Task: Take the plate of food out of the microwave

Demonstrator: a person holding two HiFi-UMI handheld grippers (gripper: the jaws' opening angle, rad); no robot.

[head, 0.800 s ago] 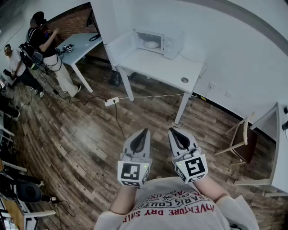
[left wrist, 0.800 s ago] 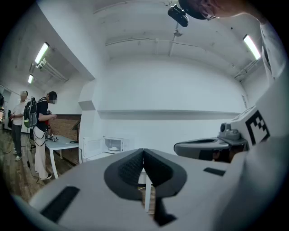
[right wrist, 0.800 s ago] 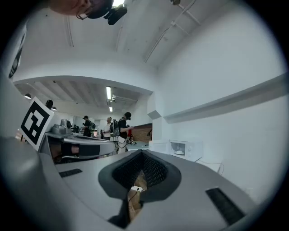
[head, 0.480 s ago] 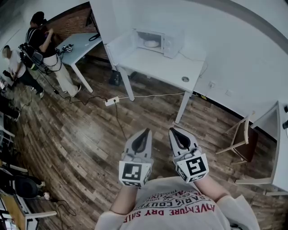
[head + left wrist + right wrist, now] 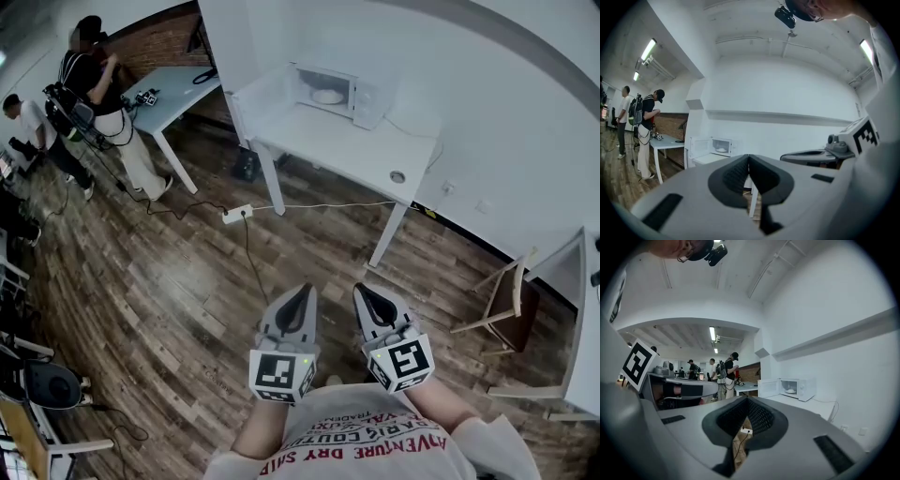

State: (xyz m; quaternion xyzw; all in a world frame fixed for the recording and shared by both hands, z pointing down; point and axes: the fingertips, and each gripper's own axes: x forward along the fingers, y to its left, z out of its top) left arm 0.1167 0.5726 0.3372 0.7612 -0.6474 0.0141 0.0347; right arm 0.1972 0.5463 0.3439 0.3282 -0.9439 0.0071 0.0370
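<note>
left hand-held gripper (image 5: pixel 301 292): jaws pressed together with nothing between them; held low in front of the person's chest and pointing forward over the floor.
right hand-held gripper (image 5: pixel 362 292): jaws meet at the tips and pinch nothing; just beside the left hand-held gripper and pointing the same way.
marker cubes (image 5: pixel 279 370): one sits at the rear of each hand-held gripper, close to the person's shirt.
floor (image 5: pixel 169 281): dark wood planks, lying under both hand-held grippers and running out to the wall.
power strip (image 5: pixel 234 214): white, lying on the floor between the hand-held grippers and the surface. One dark cable runs from it toward the person, and a pale one runs under the surface toward the wall.
surface (image 5: pixel 347 141): white and on slim legs, standing against the white wall and well apart from both hand-held grippers.
microwave (image 5: pixel 345 89): white, on the far left part of the surface, with its door (image 5: pixel 267 94) swung wide open to the left.
plate (image 5: pixel 327 96): inside the open microwave on its bottom. What lies on it is too small to tell.
round thing (image 5: pixel 398 176): small and grey, near the front right corner of the surface. I cannot tell what it is.
chair (image 5: pixel 511 298): wooden, off to the right and near the wall.
people (image 5: pixel 94 84): two stand at the far left beside a second surface (image 5: pixel 178 89); one wears a backpack.
</note>
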